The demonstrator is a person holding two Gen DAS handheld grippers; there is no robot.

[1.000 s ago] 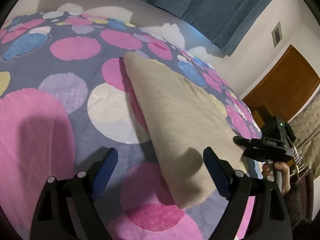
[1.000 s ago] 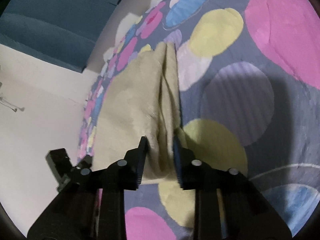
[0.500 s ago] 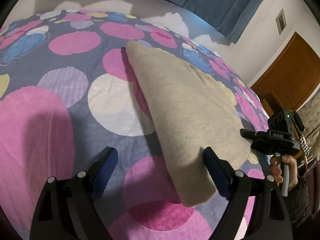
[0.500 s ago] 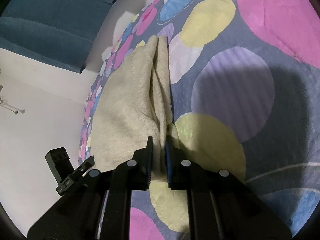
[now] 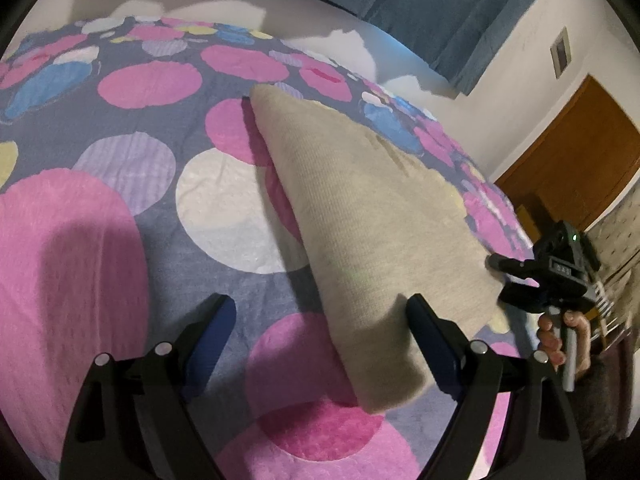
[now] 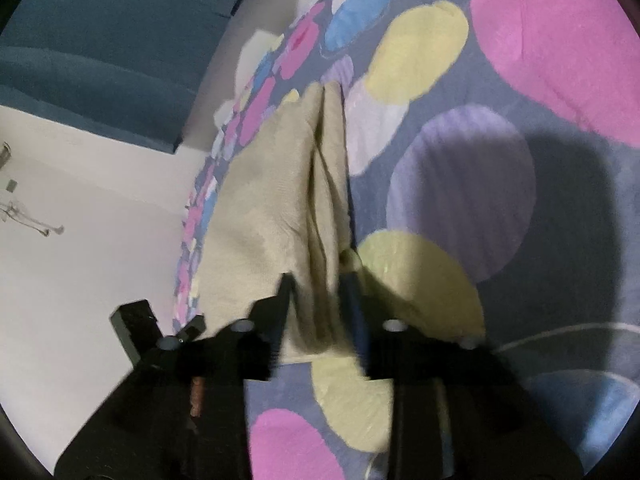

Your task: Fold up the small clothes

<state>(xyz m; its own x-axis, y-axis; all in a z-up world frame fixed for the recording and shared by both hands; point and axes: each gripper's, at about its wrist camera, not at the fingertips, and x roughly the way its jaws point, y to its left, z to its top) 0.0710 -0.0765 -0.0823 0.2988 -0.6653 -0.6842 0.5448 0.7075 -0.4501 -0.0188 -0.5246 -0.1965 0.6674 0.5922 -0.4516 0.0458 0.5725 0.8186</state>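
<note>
Gaping wide above the bedspread, the left gripper (image 5: 320, 320) grasps nothing; its blue-padded fingers (image 5: 212, 328) stand well apart, the right-hand one just beside the near corner of the folded beige garment (image 5: 360, 216), whether touching I cannot tell. That garment lies flat on the circle-patterned bedspread (image 5: 120, 168), a long wedge narrowing away from the camera toward the far edge of the bed. At its far right side the right gripper (image 6: 318, 300) straddles the cloth's end, its jaws parted with the beige folds (image 6: 280, 200) running up between them; the view is motion-blurred there, so contact with the fabric cannot be judged. In the left wrist view the same tool appears as a black body (image 5: 548, 276) held by a hand (image 5: 560, 336) at the bed's edge. Beyond are a blue curtain (image 5: 440, 8), a white wall and a brown wooden door (image 5: 576, 160).
</note>
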